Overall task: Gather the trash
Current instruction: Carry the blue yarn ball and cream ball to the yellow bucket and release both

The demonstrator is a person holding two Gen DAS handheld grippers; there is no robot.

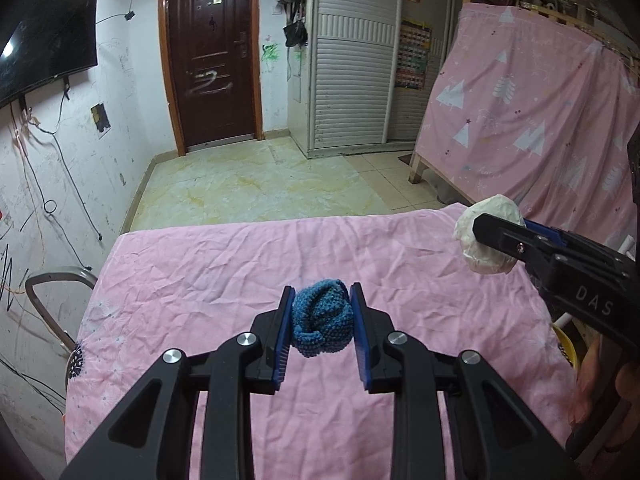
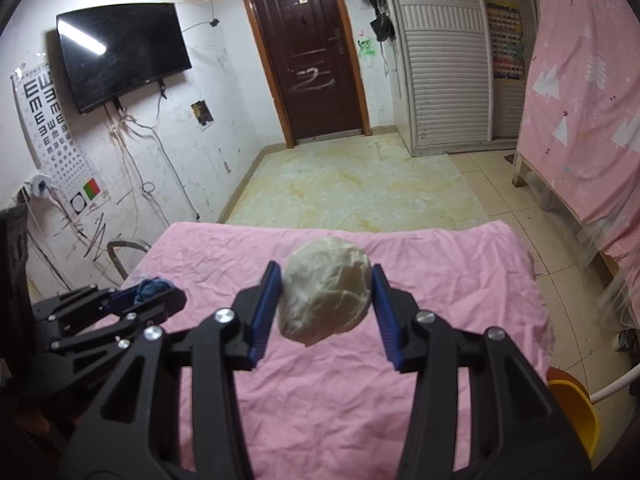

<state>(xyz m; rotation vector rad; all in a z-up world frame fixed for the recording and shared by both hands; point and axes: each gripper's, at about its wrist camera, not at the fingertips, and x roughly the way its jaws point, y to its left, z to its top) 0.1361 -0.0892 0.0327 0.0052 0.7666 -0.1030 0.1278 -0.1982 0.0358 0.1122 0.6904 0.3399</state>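
Gripping one item apiece, two hand-held grippers hang above a table (image 1: 224, 264) draped in a creased pink cloth. Clamped between the blue pads of the left hand-held gripper (image 1: 322, 322) is a single balled-up blue knitted sock (image 1: 322, 326), clear of the cloth. To its right, the right hand-held gripper (image 2: 325, 306) is closed on one crumpled white paper ball (image 2: 324, 292), likewise off the surface; the left wrist view shows that ball (image 1: 490, 236) half hidden behind a black finger.

Two pieces of trash in all, both held. One yellow bin (image 2: 574, 412) sits low and to the right of the right hand-held gripper, cut off by the frame edge, its contents impossible to make out. Part of the person's hand (image 1: 600, 384) appears at the lower right of the left wrist view, blurred. Ahead of both hand-held grippers: one dark wooden door (image 2: 306, 56), one wall-mounted television (image 2: 120, 54) and one eye chart (image 2: 50, 128). A metal chair frame (image 1: 52, 300) beyond the table's left edge is only partly visible.
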